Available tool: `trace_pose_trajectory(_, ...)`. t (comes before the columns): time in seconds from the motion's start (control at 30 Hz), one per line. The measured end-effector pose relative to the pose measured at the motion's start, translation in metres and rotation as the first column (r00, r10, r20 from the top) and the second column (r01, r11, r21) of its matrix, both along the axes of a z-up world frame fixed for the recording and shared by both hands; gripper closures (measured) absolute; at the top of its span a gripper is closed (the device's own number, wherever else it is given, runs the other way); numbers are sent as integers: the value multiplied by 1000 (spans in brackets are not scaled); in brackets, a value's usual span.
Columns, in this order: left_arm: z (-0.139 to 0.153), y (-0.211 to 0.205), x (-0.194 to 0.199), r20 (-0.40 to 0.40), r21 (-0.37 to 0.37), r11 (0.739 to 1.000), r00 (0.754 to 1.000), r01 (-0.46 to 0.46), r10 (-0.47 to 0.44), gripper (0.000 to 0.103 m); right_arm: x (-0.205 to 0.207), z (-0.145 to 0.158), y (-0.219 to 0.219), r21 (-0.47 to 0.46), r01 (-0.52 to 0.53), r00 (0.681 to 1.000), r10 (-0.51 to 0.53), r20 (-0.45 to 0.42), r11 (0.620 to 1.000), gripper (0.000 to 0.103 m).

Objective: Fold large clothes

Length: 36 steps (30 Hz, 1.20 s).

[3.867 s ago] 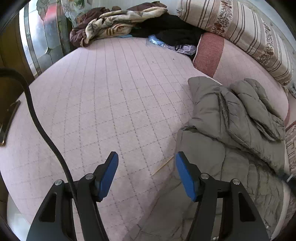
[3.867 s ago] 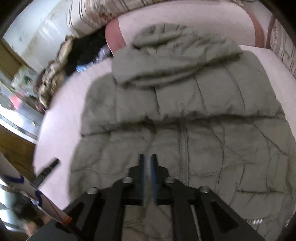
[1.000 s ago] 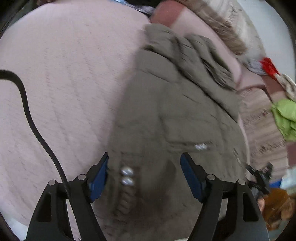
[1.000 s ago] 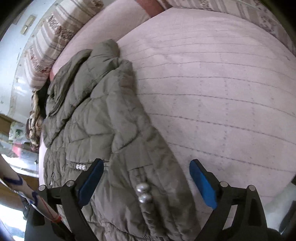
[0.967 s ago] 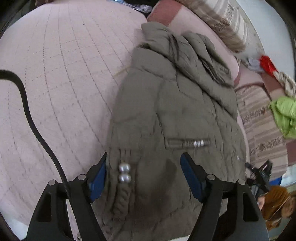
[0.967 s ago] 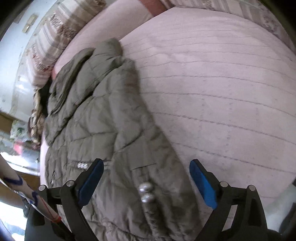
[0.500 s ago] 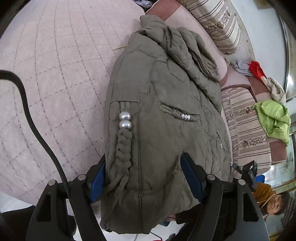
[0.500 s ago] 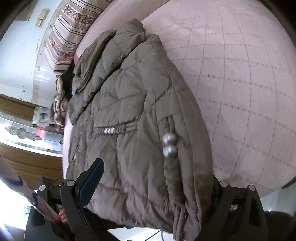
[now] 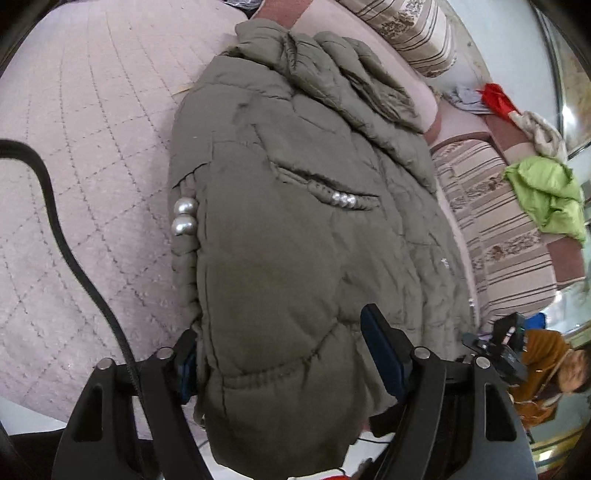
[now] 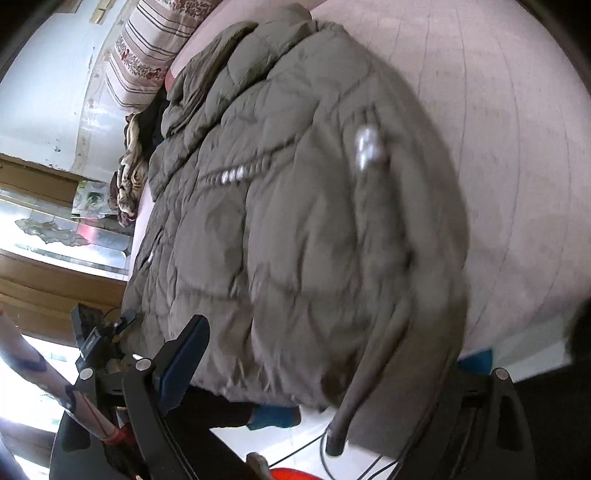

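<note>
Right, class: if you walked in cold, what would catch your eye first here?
The bulky olive puffer jacket on the pink quilted bed cover, its hem between the open left gripper. Next, two large pearl beads on its left edge, then a lime-green garment at far right.

1. Bed (image 9: 92, 155): pale pink quilted cover stitched in a diamond grid.
2. Olive padded jacket (image 9: 295, 206) lies directly on it, hood toward the pillows, hem hanging past the near edge.
3. Striped pillow (image 9: 417, 33) at the head end.
4. Dark clothes and a patterned blanket (image 10: 131, 162) piled at the far corner.
</note>
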<state>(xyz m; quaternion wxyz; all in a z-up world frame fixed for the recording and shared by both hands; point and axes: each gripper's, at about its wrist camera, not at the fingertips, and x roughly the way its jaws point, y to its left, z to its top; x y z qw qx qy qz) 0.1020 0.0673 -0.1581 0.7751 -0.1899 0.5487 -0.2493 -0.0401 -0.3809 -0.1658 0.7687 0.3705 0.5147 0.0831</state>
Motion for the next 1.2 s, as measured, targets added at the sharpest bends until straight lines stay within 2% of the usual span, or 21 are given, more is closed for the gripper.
trace_pose_trajectory(0.03, 0, 0, 0, 1, 17, 1000, 1000, -13, 13, 41, -1, 0, 1, -8, 2, 1000, -2, -1, 1000, 13)
trace_pose_trajectory(0.07, 0, 0, 0, 2, 42, 999, 1000, -26, 26, 50, -1, 1, 2, -30, 14, 1000, -14, -2, 999, 20)
trace_pose_trajectory(0.1, 2, 1, -2, 6, 71, 997, 999, -36, 35, 53, -1, 1, 2, -48, 23, 1000, -23, -4, 999, 32)
trace_pose_trajectory(0.13, 5, 0, -4, 20, 124, 991, 999, -52, 50, 55, -2, 1, 2, -64, 32, 999, -33, -9, 997, 39)
trace_pose_trajectory(0.17, 11, -3, -8, 43, 180, 981, 997, -68, 61, 57, -3, 2, 1, -69, 39, 999, -40, -11, 997, 51)
trace_pose_trajectory(0.2, 16, -6, -12, 65, 214, 974, 996, -78, 65, 59, -4, 4, 0, -65, 43, 999, -43, -6, 997, 60)
trace_pose_trajectory(0.3, 44, -19, -22, 152, 295, 949, 986, -111, 68, 67, -6, 19, -2, -57, 53, 998, -51, 34, 997, 72)
trace_pose_trajectory(0.4, 78, -23, -34, 231, 277, 951, 970, -139, 75, 71, -9, 50, -5, -54, 53, 993, -47, 112, 997, 77)
trace_pose_trajectory(0.47, 99, -22, -46, 255, 253, 957, 964, -144, 78, 72, -16, 71, -8, -41, 53, 985, -46, 165, 998, 80)
trace_pose_trajectory(0.53, 113, -17, -62, 264, 234, 961, 961, -146, 81, 72, -24, 87, -12, -27, 49, 978, -43, 204, 998, 82)
trace_pose_trajectory(0.73, 137, -5, -107, 315, 253, 956, 947, -146, 61, 72, -63, 127, -14, -15, 12, 954, -7, 300, 1000, 84)
trace_pose_trajectory(0.83, 145, 1, -94, 312, 210, 964, 945, -167, 96, 72, -59, 140, -12, -37, 2, 948, 10, 318, 999, 84)
trace_pose_trajectory(0.93, 159, -3, -71, 333, 190, 963, 935, -193, 122, 72, -36, 155, -10, -85, -1, 940, 30, 341, 996, 84)
trace_pose_trajectory(1.07, 189, -15, -31, 404, 174, 960, 905, -219, 133, 72, 17, 188, -10, -148, 19, 917, 42, 396, 989, 84)
trace_pose_trajectory(1.2, 208, -28, 25, 433, 197, 949, 890, -247, 142, 72, 85, 216, -11, -179, 65, 905, 17, 425, 982, 84)
